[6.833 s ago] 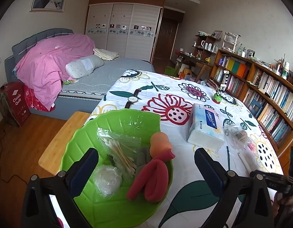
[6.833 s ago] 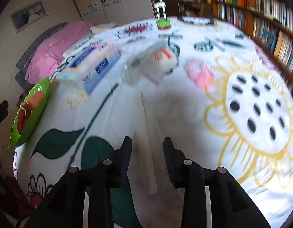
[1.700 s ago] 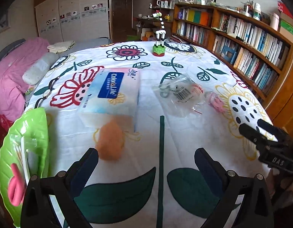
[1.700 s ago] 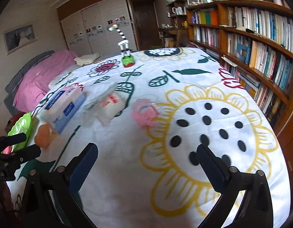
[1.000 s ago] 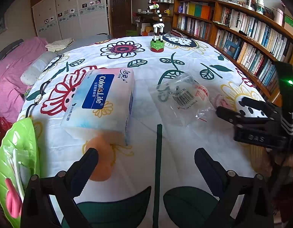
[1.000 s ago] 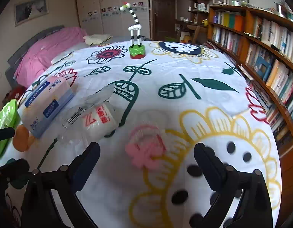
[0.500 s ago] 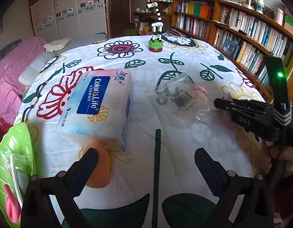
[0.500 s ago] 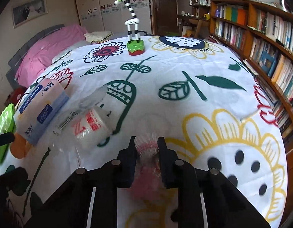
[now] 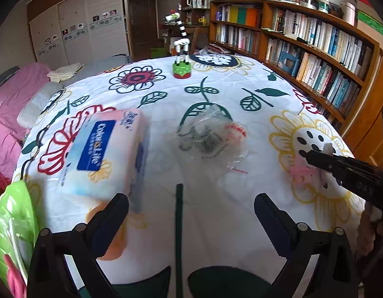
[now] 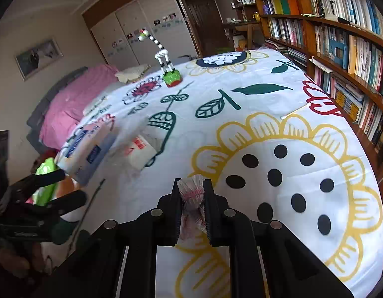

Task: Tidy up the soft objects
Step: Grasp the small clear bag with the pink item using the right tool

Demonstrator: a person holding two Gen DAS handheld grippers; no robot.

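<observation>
Two grippers in frame. Right gripper [image 10: 192,193]: jaws have just been closing and now pinch a small pink-and-white crinkled soft thing, the puff [image 10: 192,196], with both pads pressing on it. The puff's long axis runs along the fingers: its pale frilled end pokes out just past the tips, pointing away from the camera, while the pinker part trails back between the pads toward the palm. In the left wrist view the same gripper [image 9: 313,155] enters from the right, with a white tuft at its tip and blurred pink just below the fingers; can't tell there whether the puff is clear of the cloth [image 9: 241,206]. Left gripper [image 9: 191,213]: fingers spread wide, nothing between them, only flowered cloth under the gap. An orange sponge [image 9: 111,245] sits just behind and beside its left finger, partly hidden by it and partly tucked under the near edge of the tissue pack [image 9: 104,149]. The pack lies ahead of the left finger, long axis running away from the camera and tilted slightly right. A clear bag [image 9: 211,136] lies ahead of the gap, nearer the right finger's side, apart from the pack. The green tray [image 9: 12,223] is outboard of the left finger, at the table edge, with a pink item in it. A zebra toy [image 9: 181,57] stands upright far ahead.
</observation>
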